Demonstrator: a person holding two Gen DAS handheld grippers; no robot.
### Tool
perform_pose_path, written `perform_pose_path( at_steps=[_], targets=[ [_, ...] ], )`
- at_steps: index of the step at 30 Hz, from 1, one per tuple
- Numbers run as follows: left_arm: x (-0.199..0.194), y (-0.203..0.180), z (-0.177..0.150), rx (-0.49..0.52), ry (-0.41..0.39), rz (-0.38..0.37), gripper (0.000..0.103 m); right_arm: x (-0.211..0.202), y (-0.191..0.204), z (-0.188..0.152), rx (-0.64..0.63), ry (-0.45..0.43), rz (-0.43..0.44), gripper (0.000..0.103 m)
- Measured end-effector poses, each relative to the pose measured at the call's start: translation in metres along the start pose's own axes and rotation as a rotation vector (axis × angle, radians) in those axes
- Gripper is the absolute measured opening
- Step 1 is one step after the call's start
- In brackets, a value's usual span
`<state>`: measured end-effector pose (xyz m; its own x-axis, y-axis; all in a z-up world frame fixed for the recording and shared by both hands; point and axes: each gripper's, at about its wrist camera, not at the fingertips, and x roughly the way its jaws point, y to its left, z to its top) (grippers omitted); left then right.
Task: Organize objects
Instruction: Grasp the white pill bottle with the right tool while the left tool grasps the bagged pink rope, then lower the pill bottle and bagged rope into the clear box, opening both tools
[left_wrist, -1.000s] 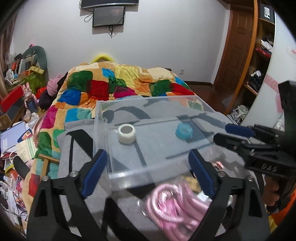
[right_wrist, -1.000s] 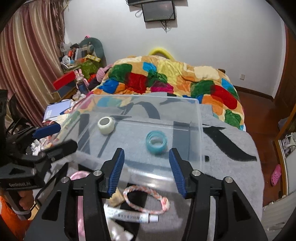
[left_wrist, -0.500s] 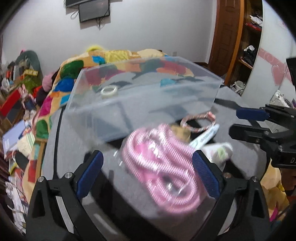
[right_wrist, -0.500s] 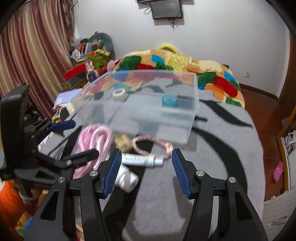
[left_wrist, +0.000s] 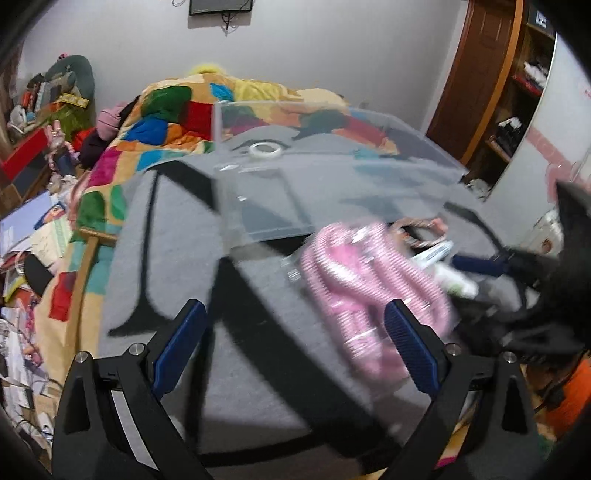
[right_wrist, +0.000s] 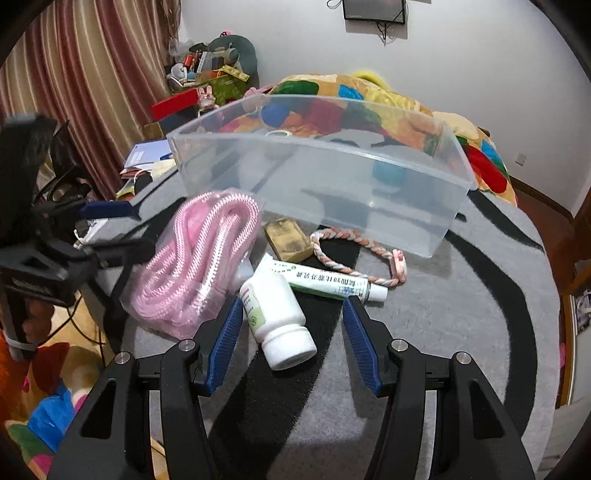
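Observation:
A clear plastic bin (right_wrist: 369, 192) stands on the grey and black blanket (right_wrist: 461, 314), holding a white tape roll (left_wrist: 264, 149) and a blue tape roll (right_wrist: 388, 173). In front of it lie a bagged pink hose (right_wrist: 199, 258), a white pill bottle (right_wrist: 277, 314), a green-and-white tube (right_wrist: 328, 282), a braided cord loop (right_wrist: 354, 254) and a tan block (right_wrist: 290, 240). My right gripper (right_wrist: 291, 339) is open with the pill bottle between its fingers. My left gripper (left_wrist: 295, 339) is open and empty, just left of the pink hose (left_wrist: 365, 291).
A colourful quilt (left_wrist: 177, 114) covers the bed behind the bin. Cluttered books and toys (left_wrist: 33, 221) lie at the left. A wooden door and shelves (left_wrist: 509, 85) stand at the right. Striped curtains (right_wrist: 85, 85) hang at the left in the right wrist view.
Both grippers have pulled back and lowered from the bin toward the loose items in front of it. The pill bottle now lies between the right gripper's fingers.

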<state>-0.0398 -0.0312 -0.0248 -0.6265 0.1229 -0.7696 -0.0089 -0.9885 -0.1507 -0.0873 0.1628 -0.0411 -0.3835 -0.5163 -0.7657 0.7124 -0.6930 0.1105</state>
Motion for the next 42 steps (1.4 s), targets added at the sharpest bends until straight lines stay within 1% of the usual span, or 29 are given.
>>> perform_pose_path(
  at_steps=[1,3,4,6,8,10,13,18,19,21,23,25,26,27,28,29,30,32,36,42],
  targets=[
    [0.001,-0.005,0.003,-0.002,-0.002,-0.015,0.098,0.000,-0.001,-0.002,0.003,0.001,0.003,0.049],
    [0.006,-0.018,0.009,0.003,0.002,-0.042,0.098,-0.002,-0.003,-0.006,0.007,-0.001,0.007,0.040],
    [0.010,-0.025,0.011,0.008,0.008,-0.050,0.099,-0.004,-0.004,-0.008,0.007,-0.003,0.003,0.038],
    [0.020,-0.036,0.014,0.018,0.026,-0.056,0.099,-0.009,-0.004,-0.013,0.011,-0.006,-0.005,0.030],
    [0.032,-0.044,0.016,0.034,0.046,-0.034,0.099,-0.011,-0.007,-0.016,0.016,-0.007,-0.007,0.027],
    [0.040,-0.045,0.013,0.037,0.060,-0.023,0.099,-0.015,-0.010,-0.020,0.023,-0.010,-0.015,0.027],
    [0.038,-0.035,0.007,0.013,0.067,-0.041,0.099,-0.019,-0.011,-0.023,0.026,-0.016,-0.021,0.027],
    [0.029,-0.014,-0.005,0.014,0.076,0.013,0.099,-0.019,-0.009,-0.026,0.006,-0.010,0.002,0.028],
    [0.029,-0.012,-0.006,0.012,0.079,0.012,0.099,-0.018,-0.009,-0.026,0.004,-0.008,0.017,0.029],
    [0.030,-0.012,-0.004,0.015,0.076,0.012,0.099,-0.016,-0.007,-0.024,0.004,-0.009,0.033,0.037],
    [0.033,-0.017,-0.001,0.034,0.061,0.008,0.099,-0.013,-0.006,-0.020,0.013,-0.014,0.027,0.039],
    [0.038,-0.022,0.002,0.049,0.051,-0.002,0.091,-0.010,-0.006,-0.015,0.026,-0.018,0.031,0.039],
    [0.041,-0.024,0.003,0.055,0.051,-0.009,0.081,-0.010,-0.006,-0.014,0.029,-0.022,0.029,0.039],
    [0.042,-0.025,0.004,0.060,0.045,-0.006,0.079,-0.009,-0.006,-0.013,0.031,-0.025,0.024,0.039],
    [0.041,-0.025,0.003,0.063,0.028,0.001,0.072,-0.009,-0.006,-0.012,0.035,-0.026,0.020,0.037],
    [0.040,-0.025,0.003,0.062,0.019,-0.004,0.068,-0.010,-0.006,-0.012,0.040,-0.031,0.014,0.030],
    [0.038,-0.024,0.001,0.058,0.010,-0.007,0.066,-0.011,-0.007,-0.012,0.042,-0.032,0.013,0.027],
    [0.034,-0.021,-0.002,0.052,-0.005,-0.015,0.063,-0.013,-0.009,-0.012,0.056,-0.039,0.010,0.027],
    [0.018,-0.017,-0.008,0.042,-0.040,-0.004,0.061,-0.020,-0.010,-0.010,0.080,-0.063,0.009,0.027],
    [-0.012,-0.009,0.001,0.008,-0.121,-0.023,0.060,-0.039,-0.007,0.010,0.089,-0.143,0.005,0.027]
  ],
)
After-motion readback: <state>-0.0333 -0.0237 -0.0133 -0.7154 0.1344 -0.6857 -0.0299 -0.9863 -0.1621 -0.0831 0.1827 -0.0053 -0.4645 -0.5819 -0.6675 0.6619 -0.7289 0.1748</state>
